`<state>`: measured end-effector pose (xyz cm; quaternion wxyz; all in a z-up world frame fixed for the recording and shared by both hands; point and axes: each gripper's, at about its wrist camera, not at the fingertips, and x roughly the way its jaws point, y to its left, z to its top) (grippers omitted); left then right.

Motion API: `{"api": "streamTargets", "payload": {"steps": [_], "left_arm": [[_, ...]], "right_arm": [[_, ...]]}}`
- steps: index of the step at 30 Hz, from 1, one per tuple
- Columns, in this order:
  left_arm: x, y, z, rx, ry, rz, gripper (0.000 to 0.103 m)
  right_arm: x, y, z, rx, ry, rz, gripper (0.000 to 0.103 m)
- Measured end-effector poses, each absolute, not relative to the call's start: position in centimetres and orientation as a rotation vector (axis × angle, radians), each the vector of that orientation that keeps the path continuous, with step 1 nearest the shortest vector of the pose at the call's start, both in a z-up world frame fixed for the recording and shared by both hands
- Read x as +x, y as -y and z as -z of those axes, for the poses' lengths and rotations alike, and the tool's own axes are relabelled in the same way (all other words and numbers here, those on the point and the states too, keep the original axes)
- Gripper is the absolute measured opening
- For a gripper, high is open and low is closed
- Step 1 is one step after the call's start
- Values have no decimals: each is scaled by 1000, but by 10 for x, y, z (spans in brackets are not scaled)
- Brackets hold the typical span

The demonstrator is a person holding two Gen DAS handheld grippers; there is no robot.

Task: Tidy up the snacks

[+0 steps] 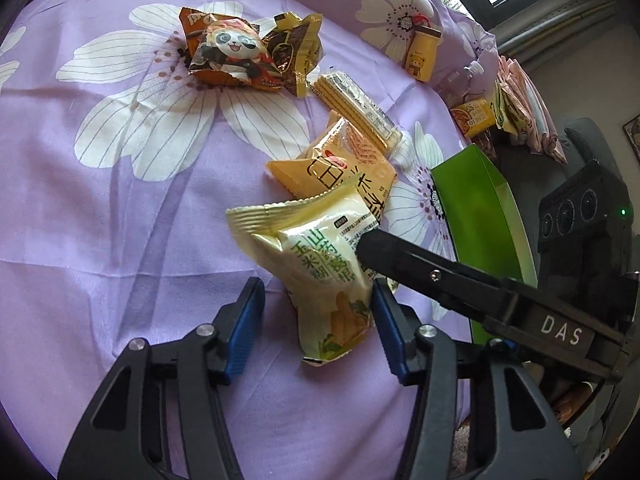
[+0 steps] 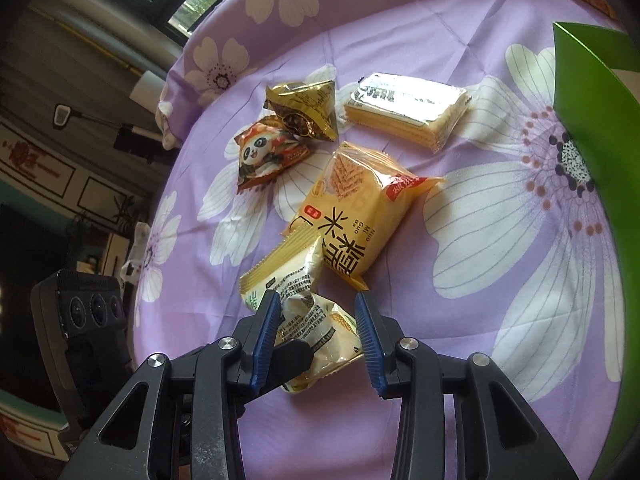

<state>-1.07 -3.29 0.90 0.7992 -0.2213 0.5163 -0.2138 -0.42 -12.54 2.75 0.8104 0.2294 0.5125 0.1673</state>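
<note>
Evidently both claws are converging on the same pale yellow snack packet (image 1: 320, 256), which is lying on the purple floral cloth (image 1: 120, 208) of the counter, its upper edge overlapping the orange rice-cake packet (image 1: 340, 168). The left claw (image 1: 320, 320) is standing spread, its blue pads on either side of the packet's lower end, one pad touching or nearly touching the wrapper. The right claw (image 2: 316, 336) is also standing spread around the same packet, not yet pinching; in the left view one of its fingers is resting across the wrapper.

Further back, a panda-print packet (image 1: 232, 56), a gold-and-brown packet (image 1: 292, 52) and a clear-wrapped stack of wafers (image 1: 356, 108) are lying loose. A green box (image 1: 476, 216) is standing at the counter's right side, probably where the snacks are headed.

Several things could go wrong. With two claws crowding one packet, their fingers could be colliding, or each tugging the wrapper a different way. The glossy, puffy film is looking slippery, so a shallow pinch on the crimped edge could be letting it slide out. Lifting could also be dragging the overlapped orange packet along.
</note>
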Motion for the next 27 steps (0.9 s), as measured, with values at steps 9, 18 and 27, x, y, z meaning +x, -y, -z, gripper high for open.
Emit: {"api": "streamTargets", "payload": {"steps": [9, 18, 27], "left_arm": [[-7, 30, -4, -481, -1115, 448, 36], [-13, 36, -13, -437, -1061, 461, 21], [-22, 36, -35, -381, -918, 462, 20]], "right_arm": [[6, 121, -9, 501, -1140, -345, 40], [0, 117, -12, 518, -1098, -403, 40], [-13, 110, -38, 485, -956, -439, 40]]}}
